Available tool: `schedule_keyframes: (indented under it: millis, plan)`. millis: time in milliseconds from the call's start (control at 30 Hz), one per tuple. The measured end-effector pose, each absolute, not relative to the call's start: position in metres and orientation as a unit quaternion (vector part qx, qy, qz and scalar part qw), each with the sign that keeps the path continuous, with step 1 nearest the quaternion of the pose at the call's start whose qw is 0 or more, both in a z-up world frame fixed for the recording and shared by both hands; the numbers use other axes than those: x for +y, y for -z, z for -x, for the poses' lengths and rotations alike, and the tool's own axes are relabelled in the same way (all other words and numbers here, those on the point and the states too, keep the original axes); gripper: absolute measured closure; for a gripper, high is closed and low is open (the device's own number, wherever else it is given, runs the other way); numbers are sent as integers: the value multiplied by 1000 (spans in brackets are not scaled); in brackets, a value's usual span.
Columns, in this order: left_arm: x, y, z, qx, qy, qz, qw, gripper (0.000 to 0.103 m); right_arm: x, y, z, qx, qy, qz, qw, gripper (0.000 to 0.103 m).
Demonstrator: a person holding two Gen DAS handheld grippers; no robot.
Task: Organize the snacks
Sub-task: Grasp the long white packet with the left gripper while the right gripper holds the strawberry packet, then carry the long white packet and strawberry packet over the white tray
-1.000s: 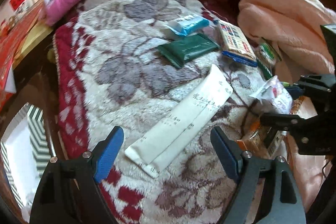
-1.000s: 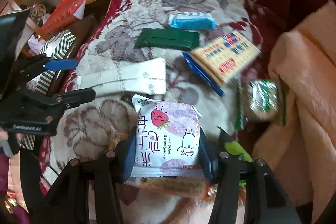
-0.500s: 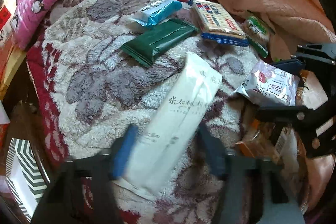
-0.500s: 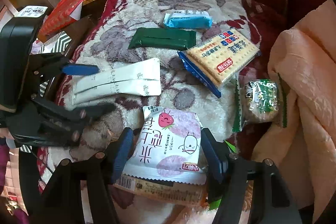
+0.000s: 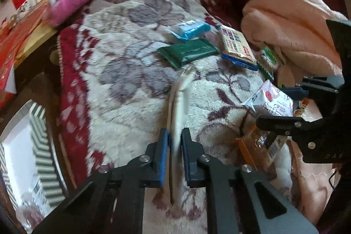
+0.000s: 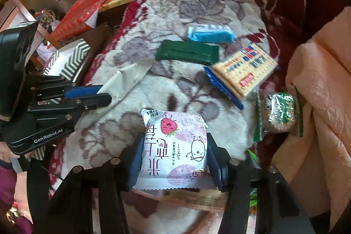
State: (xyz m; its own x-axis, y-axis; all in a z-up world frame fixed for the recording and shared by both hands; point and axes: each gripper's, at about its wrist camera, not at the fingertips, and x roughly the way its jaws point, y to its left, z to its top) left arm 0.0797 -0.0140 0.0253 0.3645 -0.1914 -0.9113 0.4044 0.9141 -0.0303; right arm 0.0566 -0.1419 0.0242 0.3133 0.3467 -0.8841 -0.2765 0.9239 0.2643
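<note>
blurred: white packet | hidden: orange packet under strawberry packet

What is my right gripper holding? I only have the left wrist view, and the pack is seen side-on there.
Observer: A pink snack pack with a strawberry cartoon on its front. The right gripper has a pad on each side edge, and its jaws are closing.
Operator: And the white packet in my left gripper?
Observer: The right wrist view shows the white packet's broad face. It is creased and sticks out past the left gripper toward the green bar.
</note>
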Motion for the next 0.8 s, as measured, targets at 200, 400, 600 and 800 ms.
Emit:
schedule_keyframes:
  millis: [200, 400, 600, 800]
  plan:
    - [2, -18, -75, 553, 176, -67, 812, 93, -127, -27, -51, 554, -203, -24, 807, 47]
    - [-2, -13, -73, 549, 162, -83, 816, 74, -127, -27, -47, 557, -200, -26, 806, 47]
    - [-7, 2, -76, 569, 153, -74, 805, 86, -131, -27, -45, 556, -198, -35, 806, 47]
    - [8, -11, -69, 556, 130, -50, 820, 88, -123, -38, -42, 545, -209, -31, 811, 47]
